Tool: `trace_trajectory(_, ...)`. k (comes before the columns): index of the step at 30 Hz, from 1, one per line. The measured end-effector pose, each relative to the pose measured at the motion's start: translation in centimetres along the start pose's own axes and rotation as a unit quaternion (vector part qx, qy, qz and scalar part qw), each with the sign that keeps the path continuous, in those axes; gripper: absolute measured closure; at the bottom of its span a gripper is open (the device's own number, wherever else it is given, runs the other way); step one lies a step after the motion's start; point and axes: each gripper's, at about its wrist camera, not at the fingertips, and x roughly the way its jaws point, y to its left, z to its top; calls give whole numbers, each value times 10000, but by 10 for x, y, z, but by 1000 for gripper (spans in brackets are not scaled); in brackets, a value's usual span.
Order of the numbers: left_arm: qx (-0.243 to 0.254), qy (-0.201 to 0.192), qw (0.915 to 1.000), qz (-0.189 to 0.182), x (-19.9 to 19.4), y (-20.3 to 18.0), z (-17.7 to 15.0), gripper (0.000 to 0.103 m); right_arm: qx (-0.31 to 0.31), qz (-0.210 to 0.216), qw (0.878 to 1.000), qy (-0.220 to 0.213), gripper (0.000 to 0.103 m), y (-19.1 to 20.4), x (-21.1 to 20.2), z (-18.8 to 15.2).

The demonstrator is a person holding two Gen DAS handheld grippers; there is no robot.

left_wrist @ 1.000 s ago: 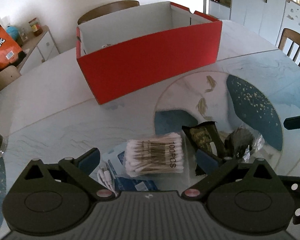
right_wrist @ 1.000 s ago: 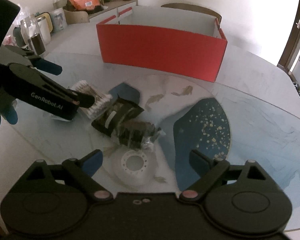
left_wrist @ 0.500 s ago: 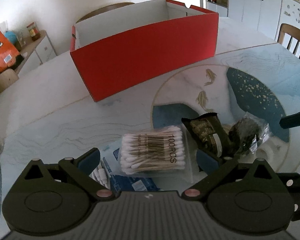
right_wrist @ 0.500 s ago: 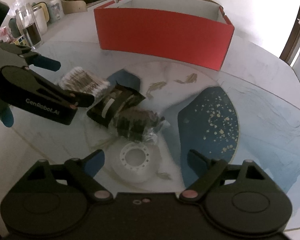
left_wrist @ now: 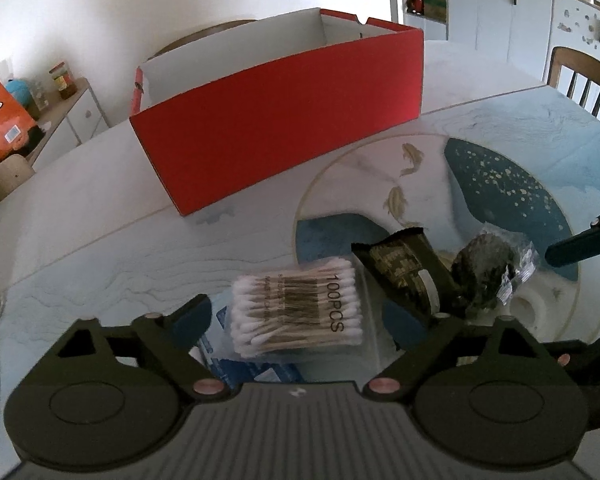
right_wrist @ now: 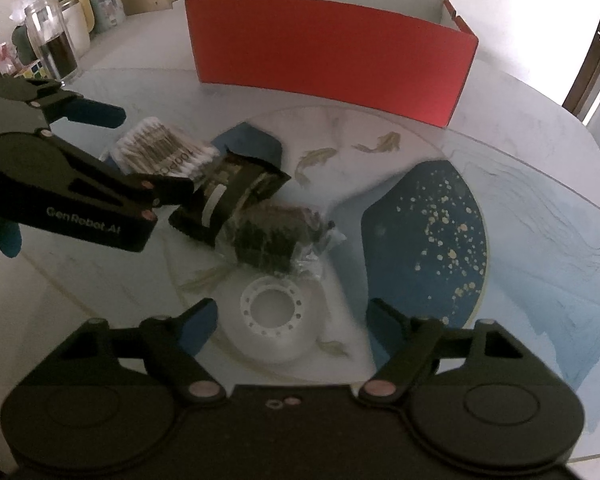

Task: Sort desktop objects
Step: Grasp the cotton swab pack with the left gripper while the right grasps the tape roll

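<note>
Swabs (left_wrist: 296, 310), a clear bag of them marked 100PCS, lie on the table (left_wrist: 100, 216) between the spread fingers of the left gripper (left_wrist: 296, 320), which are closing without touching it yet. Just right of the bag sit a dark packet (left_wrist: 400, 270) and a crinkled wrapper (left_wrist: 488, 268) (contents unclear). The right gripper (right_wrist: 290, 318), fingers wide but closing, straddles a white tape roll (right_wrist: 272, 320), apparently not pressing it. A red box (left_wrist: 280, 120) stands open at the far side.

One red box (left_wrist: 284, 120), one cotton-swab pack (left_wrist: 296, 312), two dark packets (right_wrist: 236, 196), one white tape roll (right_wrist: 272, 328).
</note>
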Motion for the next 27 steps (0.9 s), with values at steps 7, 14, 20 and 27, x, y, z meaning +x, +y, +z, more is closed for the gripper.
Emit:
trace_trajectory(7,39,39,10000,3,1,0,-1,26,-40,19,10000,67,29,1,3,0)
trace_trajectory(14,69,54,10000,14,1,1,-1,33,-32,30,9999,97,41,1,4,0)
trace_trajectory(20,32,50,10000,9,0,2,0,36,-27,23,9999,107,45,-1,4,0)
trace_trajectory(27,-82,39,10000,-1,-3,5,0,38,34,-6,10000,78,45,-7,-1,-2)
